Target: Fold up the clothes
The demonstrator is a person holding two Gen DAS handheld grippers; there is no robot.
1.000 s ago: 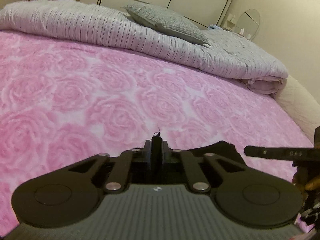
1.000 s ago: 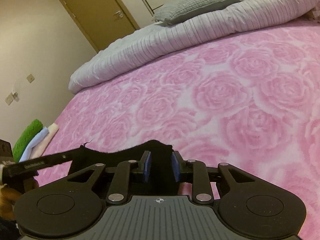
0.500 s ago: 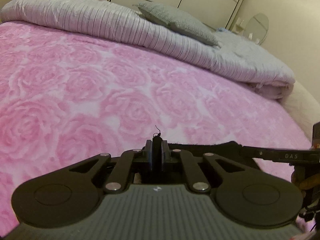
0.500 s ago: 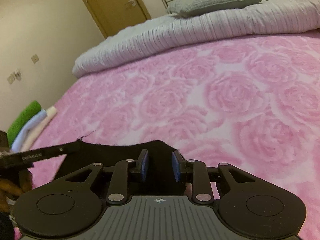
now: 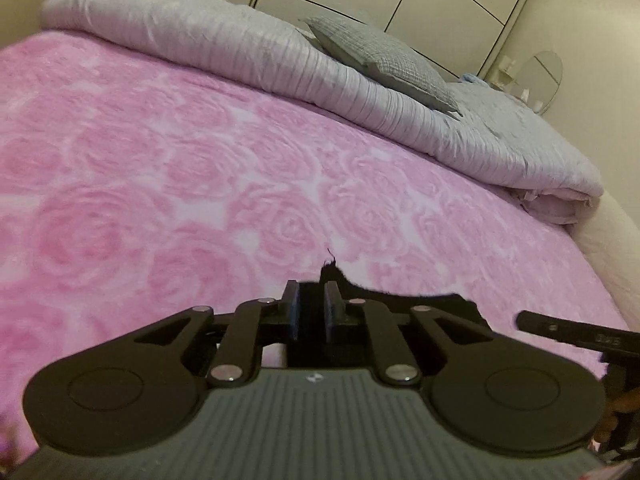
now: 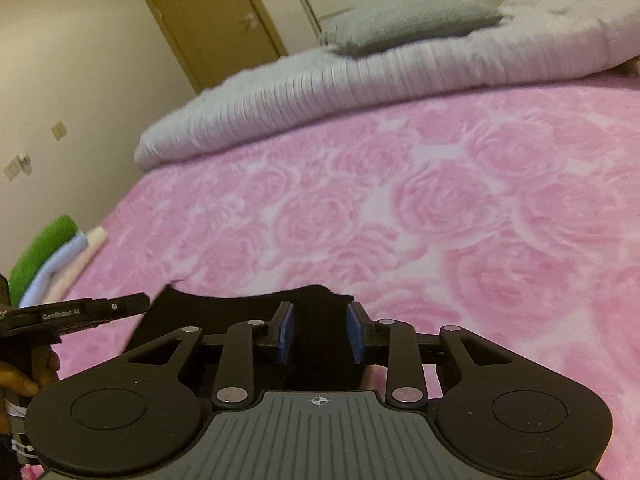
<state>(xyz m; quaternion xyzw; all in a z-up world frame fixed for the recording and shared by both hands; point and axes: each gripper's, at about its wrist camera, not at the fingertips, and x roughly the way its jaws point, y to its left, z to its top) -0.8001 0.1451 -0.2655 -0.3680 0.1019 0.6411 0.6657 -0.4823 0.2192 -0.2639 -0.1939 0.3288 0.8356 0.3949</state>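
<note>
A black garment (image 5: 400, 300) lies low on the pink rose bedspread (image 5: 200, 184), just past my fingers in both views. My left gripper (image 5: 312, 292) is open by a narrow gap, and a corner of the black cloth (image 5: 330, 272) pokes up by its right finger. My right gripper (image 6: 320, 312) is open wider, with the black garment (image 6: 224, 312) spread under and between its blue pads (image 6: 285, 332). Each view shows the other gripper's finger beside the cloth: the right one (image 5: 576, 330) and the left one (image 6: 80, 314), held by a hand (image 6: 24, 380).
A rolled grey striped duvet (image 5: 280, 68) with a grey pillow (image 5: 380, 60) runs along the far side of the bed. A folded stack of green, blue and cream cloths (image 6: 52, 264) sits at the bed's left edge. The mattress edge (image 5: 616, 248) is at the right.
My left gripper, shut on the black cloth before, has parted its fingers. My right gripper's fingers have spread a little wider. Both cameras have tilted and shifted slightly.
</note>
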